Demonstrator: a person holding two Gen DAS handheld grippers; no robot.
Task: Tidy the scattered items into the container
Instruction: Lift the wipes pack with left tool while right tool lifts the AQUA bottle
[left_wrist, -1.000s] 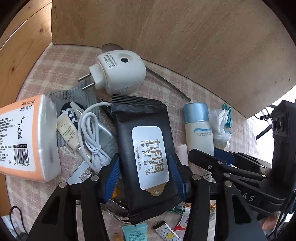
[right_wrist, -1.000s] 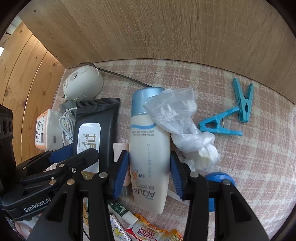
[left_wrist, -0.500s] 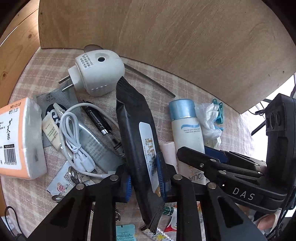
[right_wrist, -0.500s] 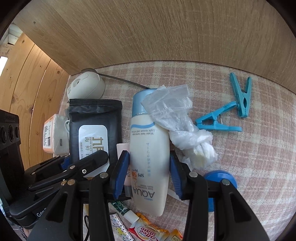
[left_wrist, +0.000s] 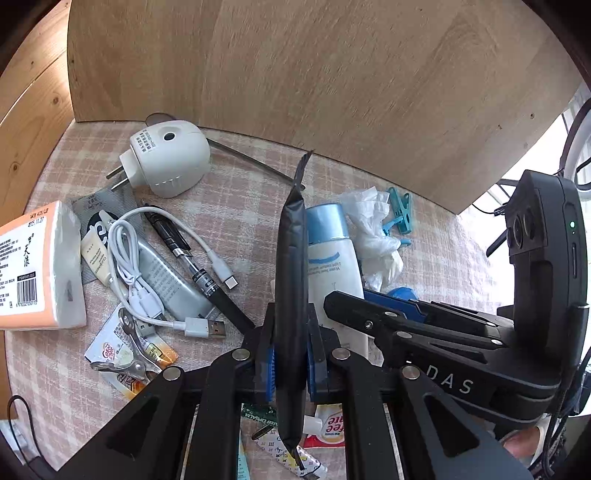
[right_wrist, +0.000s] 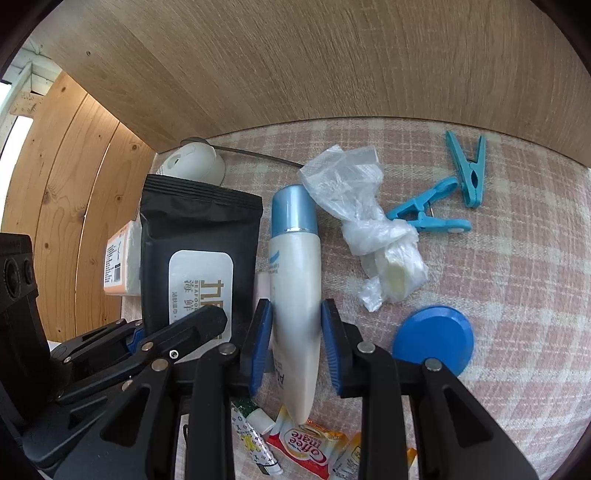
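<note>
Pink-checked cloth (right_wrist: 517, 295) covers the surface, wood panels (left_wrist: 332, 92) rising at its far edge. Left gripper (left_wrist: 290, 356) clamps the black wipes pack (left_wrist: 293, 280) edge-up; right gripper (right_wrist: 295, 350) squeezes the lotion bottle (right_wrist: 295, 280)

From my left wrist view, the wipes pack (left_wrist: 291, 295) stands on edge between the left gripper (left_wrist: 290, 360) pads. To its left lie the pen (left_wrist: 199, 266), the cable (left_wrist: 136, 273) and, farther left, the tissue pack (left_wrist: 37, 266). The plug-in unit (left_wrist: 166, 162) sits behind them. Just right of the wipes pack is the lotion bottle (right_wrist: 295, 280), between the right gripper (right_wrist: 294, 345) pads. Right of it lie the plastic bag (right_wrist: 373, 218), then two clothespins (right_wrist: 469, 170), with the round lid (right_wrist: 434, 338) nearer me.
</note>
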